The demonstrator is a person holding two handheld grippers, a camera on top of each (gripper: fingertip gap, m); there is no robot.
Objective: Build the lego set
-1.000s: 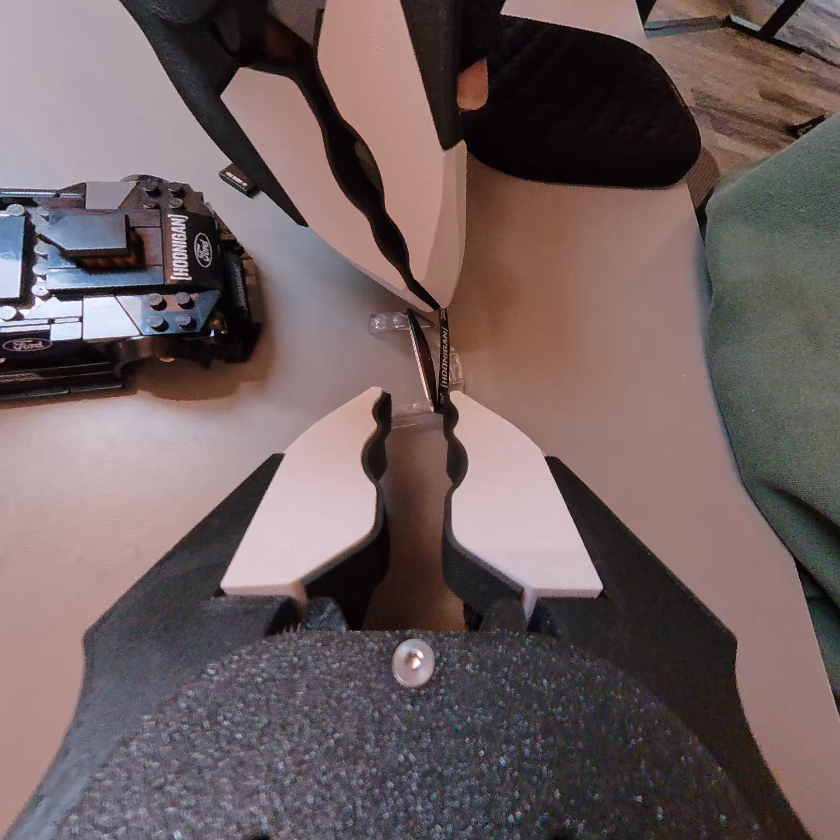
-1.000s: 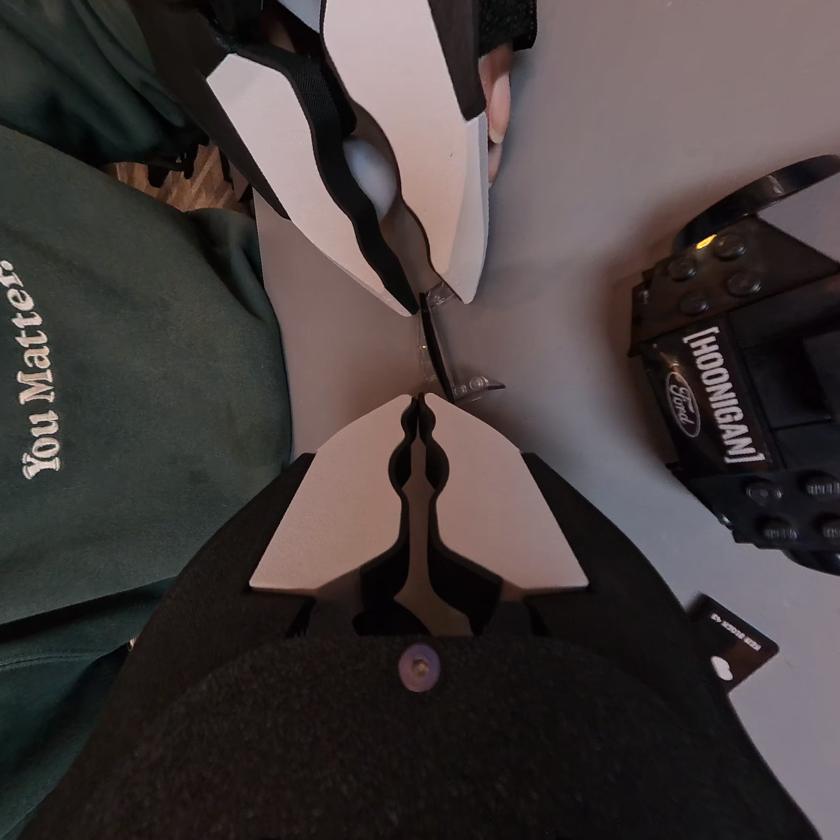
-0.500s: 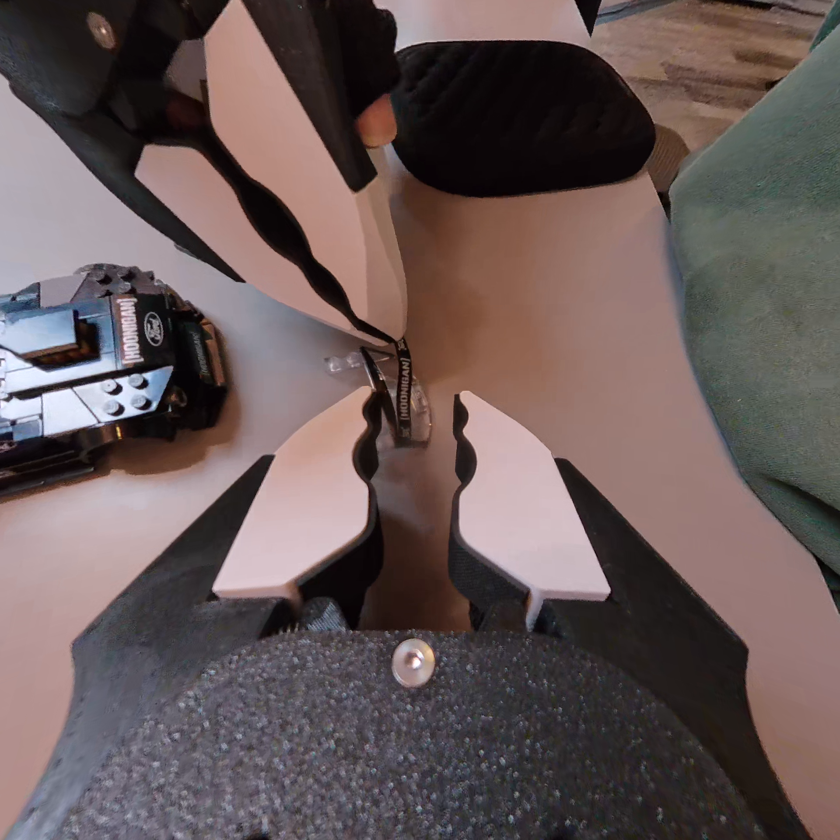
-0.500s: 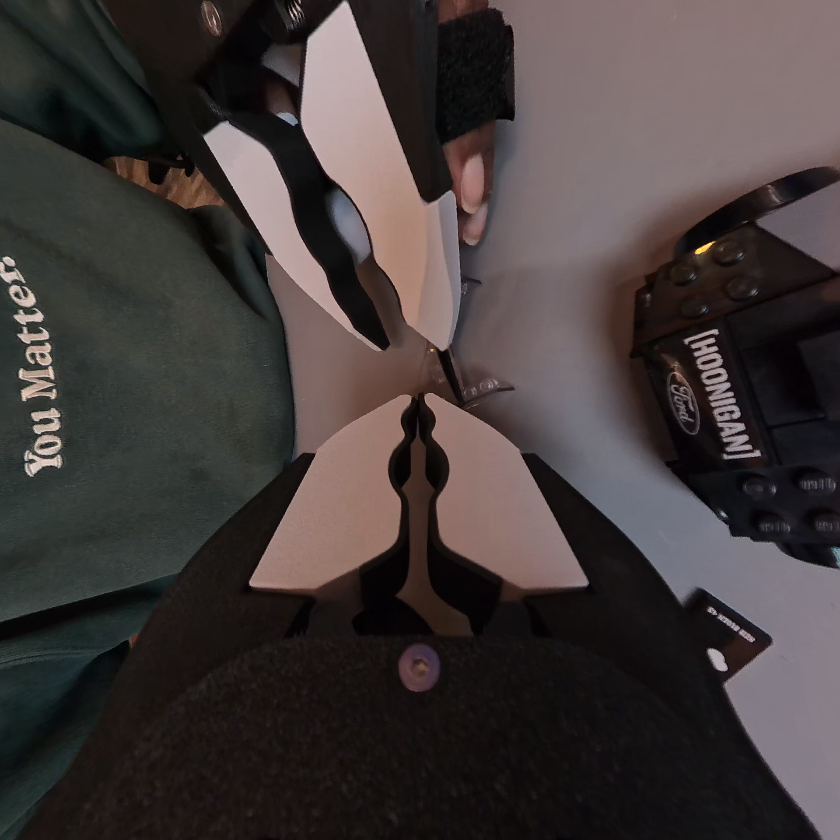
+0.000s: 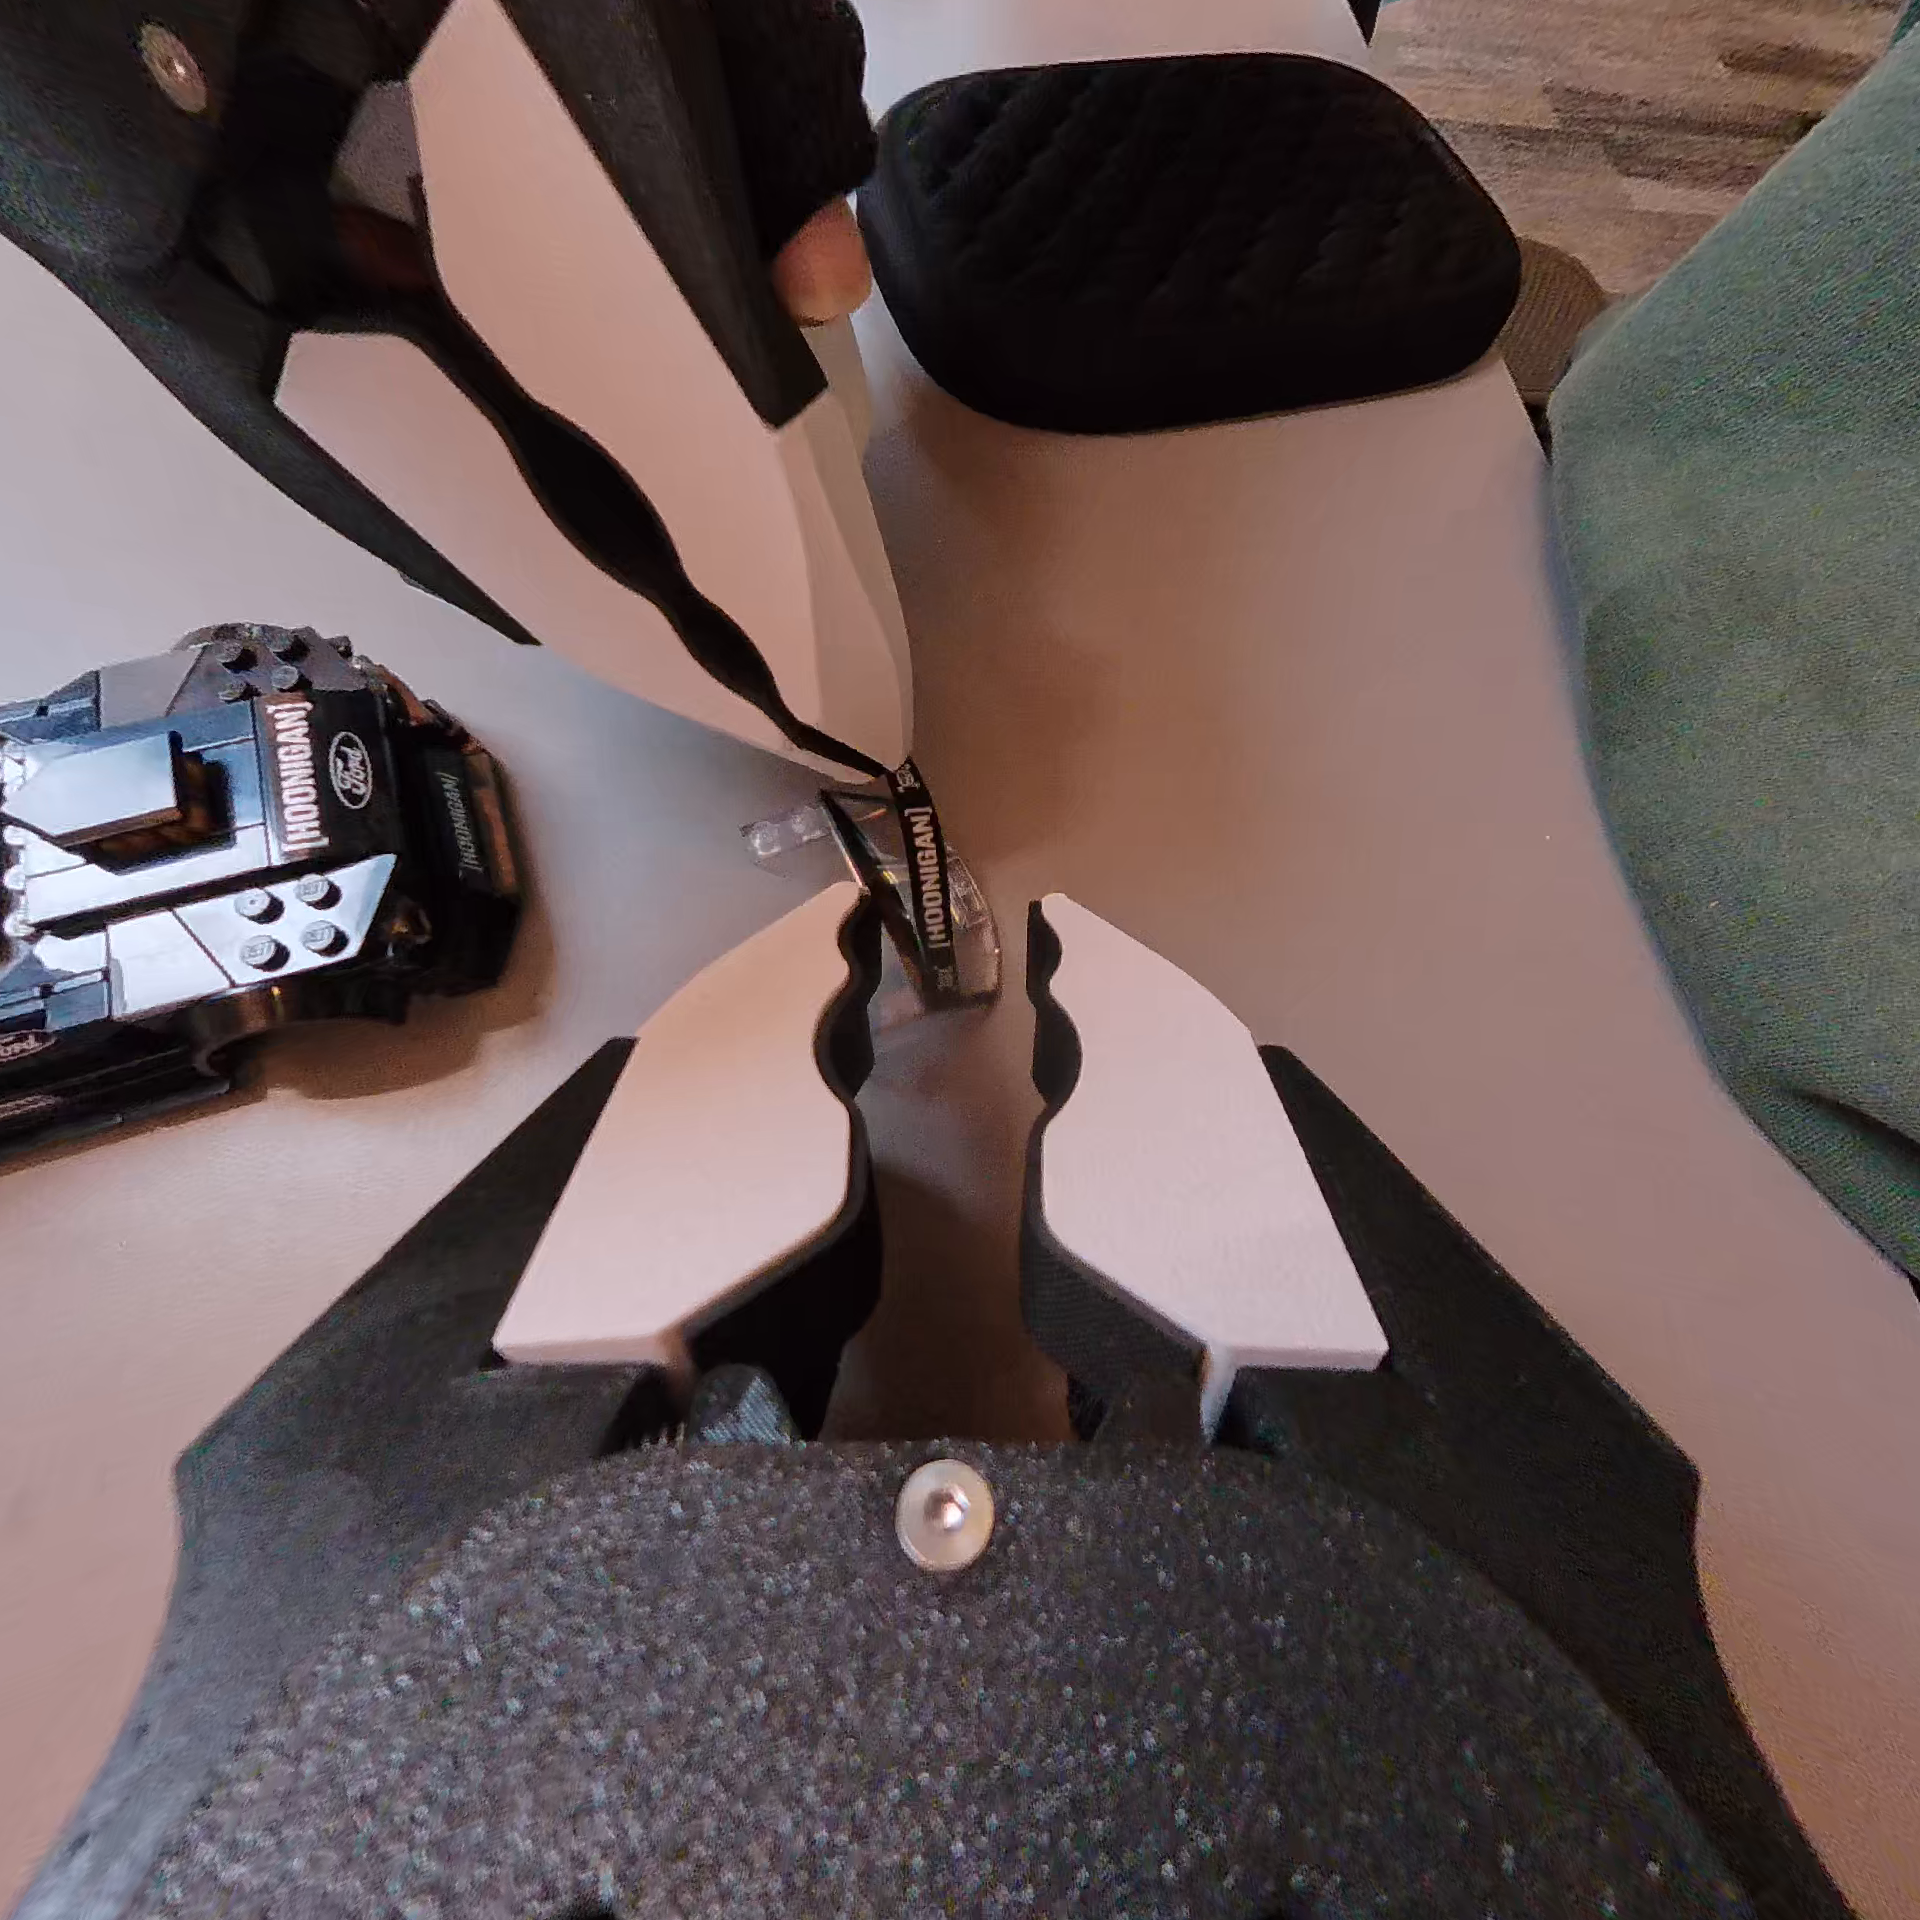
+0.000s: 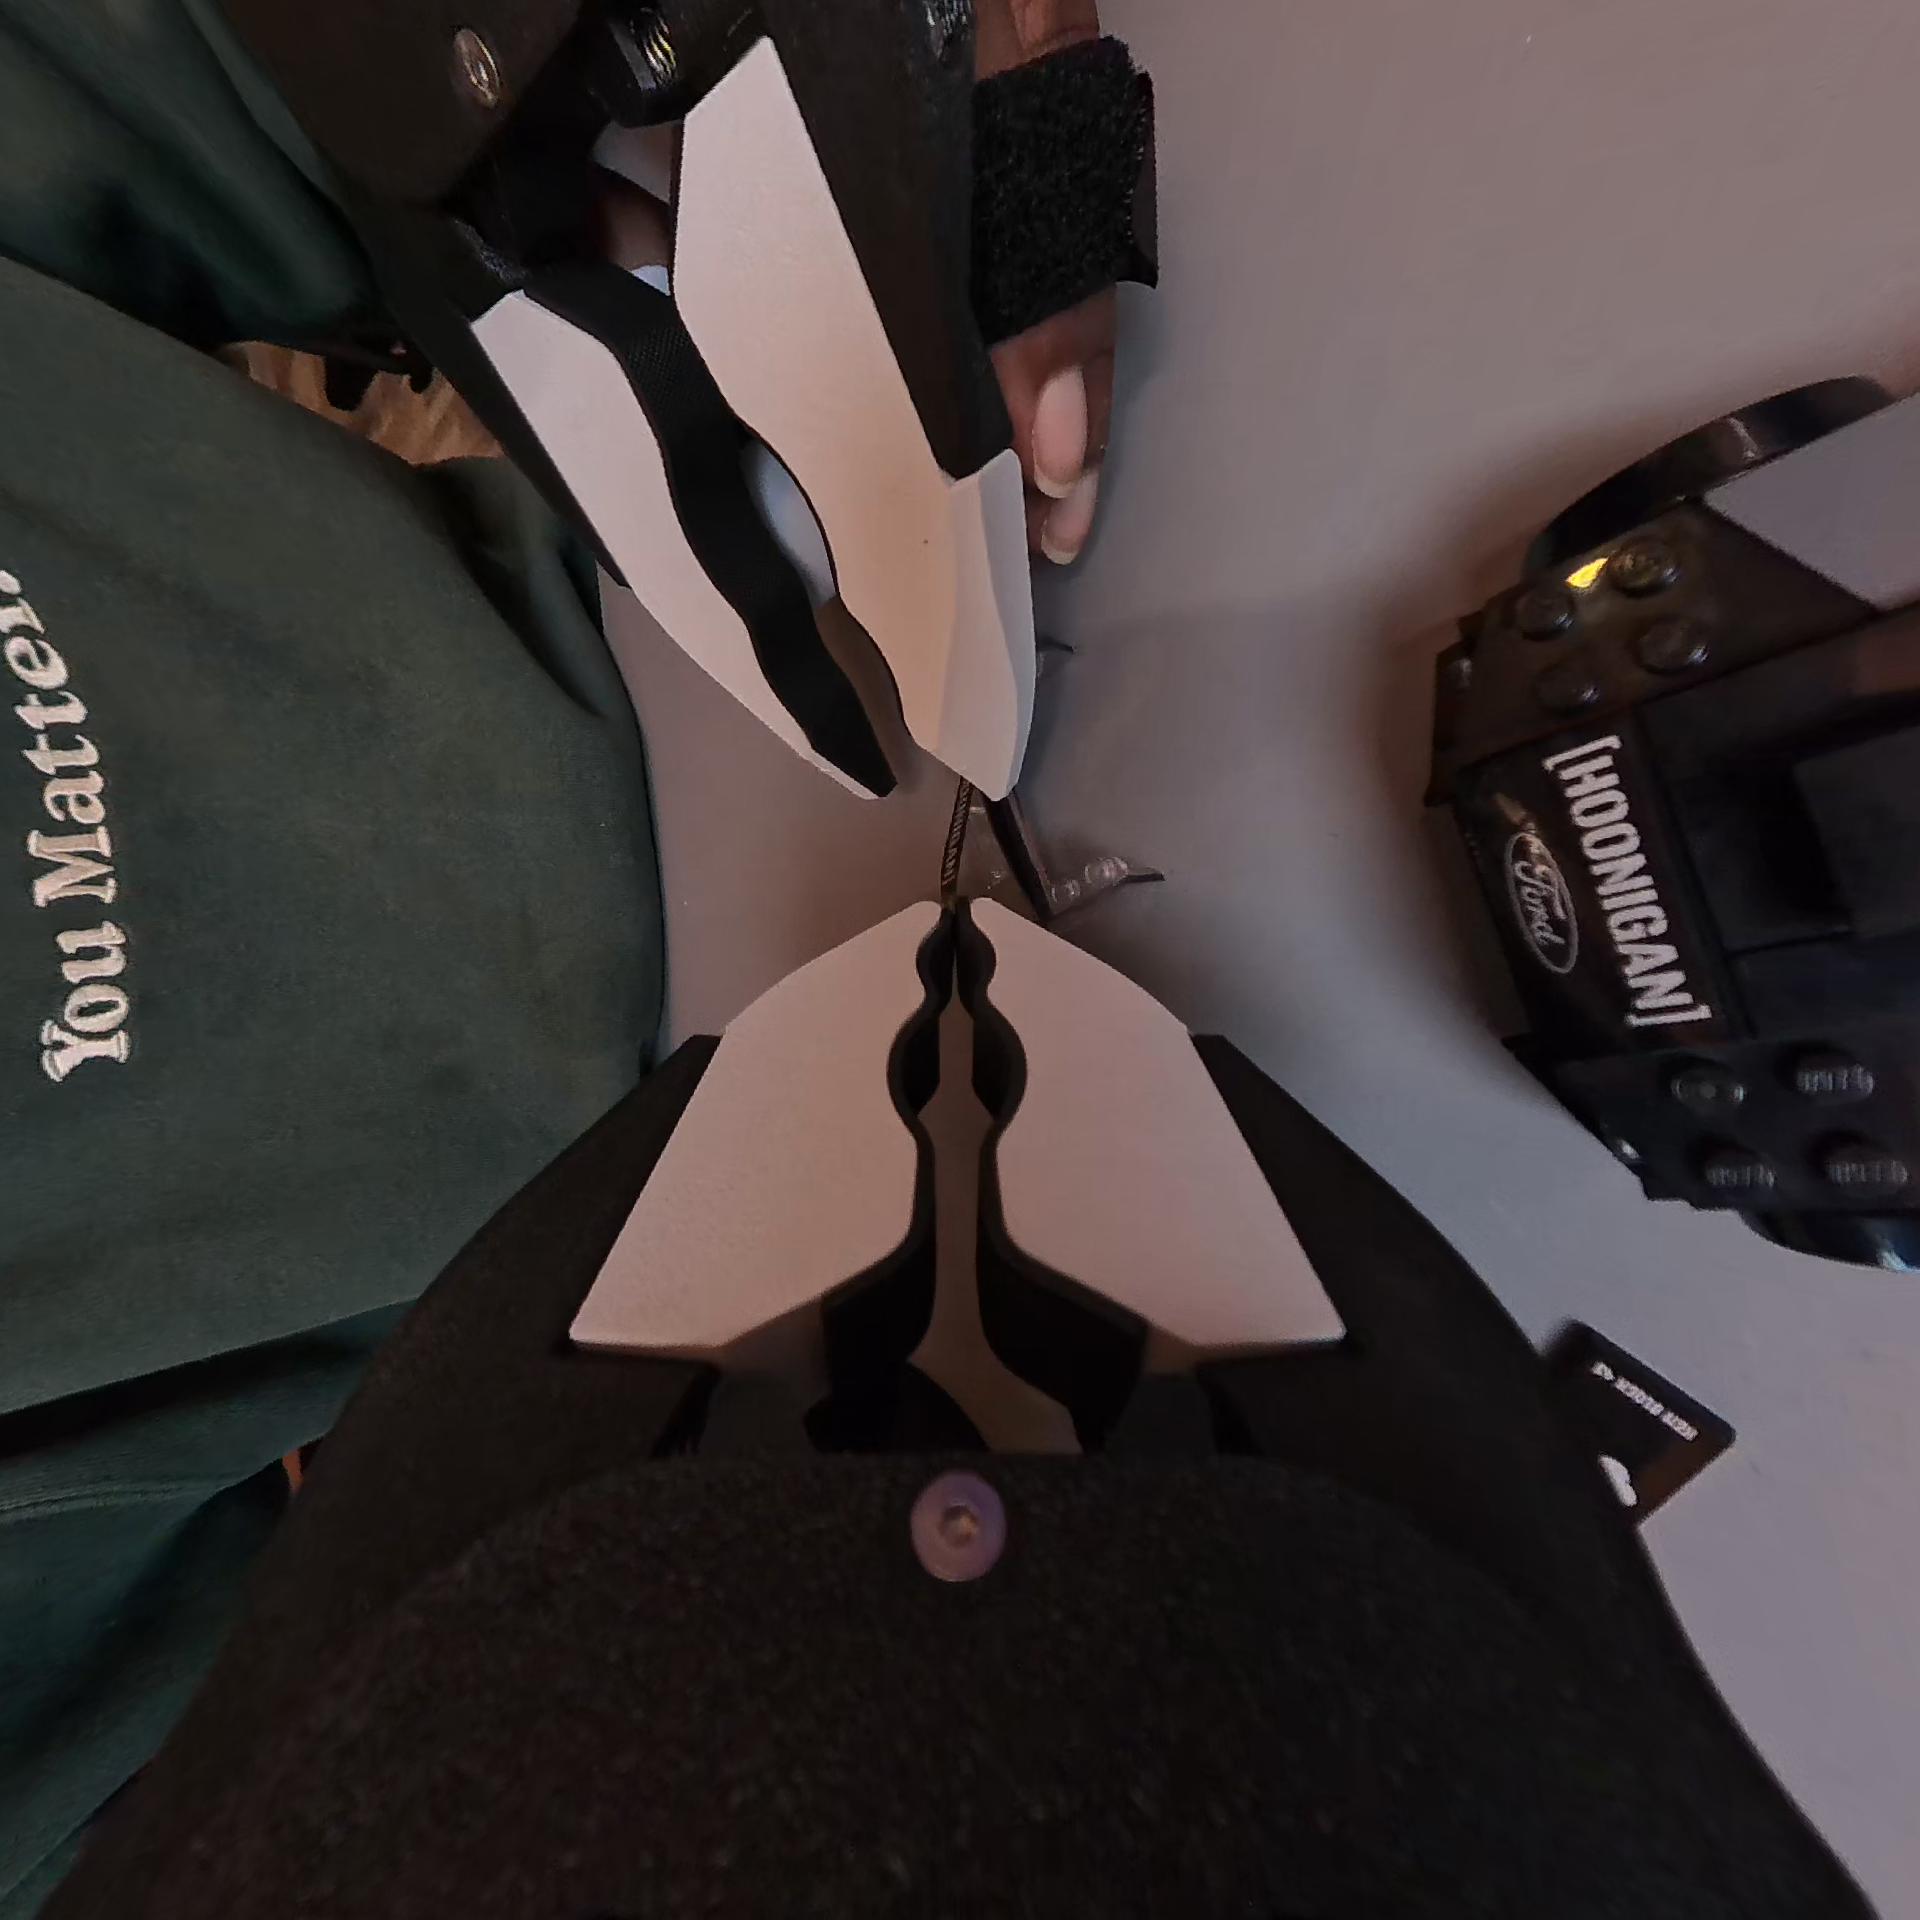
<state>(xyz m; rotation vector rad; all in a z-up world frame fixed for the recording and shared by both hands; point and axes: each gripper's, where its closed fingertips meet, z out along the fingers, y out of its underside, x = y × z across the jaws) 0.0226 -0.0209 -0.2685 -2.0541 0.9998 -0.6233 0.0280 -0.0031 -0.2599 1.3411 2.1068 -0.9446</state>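
A clear windscreen piece with a black printed strip (image 5: pixel 933 894) is held on edge just above the grey table (image 5: pixel 1195 727). My right gripper (image 6: pixel 956 914) is shut on one end of its strip; in the left wrist view it comes in from the top (image 5: pixel 883 767). My left gripper (image 5: pixel 951 914) is open, with the piece's other end between its fingertips, close to the left finger. In the right wrist view the piece (image 6: pixel 977 852) spans the two grippers, and the left gripper (image 6: pixel 935 784) comes down from above. The black lego car (image 5: pixel 260 862) sits on the table to the left (image 6: pixel 1714 935).
A person in a green sweatshirt (image 5: pixel 1766 727) (image 6: pixel 260 831) sits at the table edge. A black chair seat (image 5: pixel 1195 229) is beyond the table. A small black card (image 6: pixel 1642 1423) lies near the car. From the right gripper's tips to the small black card (image 6: pixel 1642 1423) is close to 11 cm.
My left gripper has moved forward, so the piece's end now lies between its fingertips instead of at their tips. The right gripper has stayed shut on the piece, which has tilted a little.
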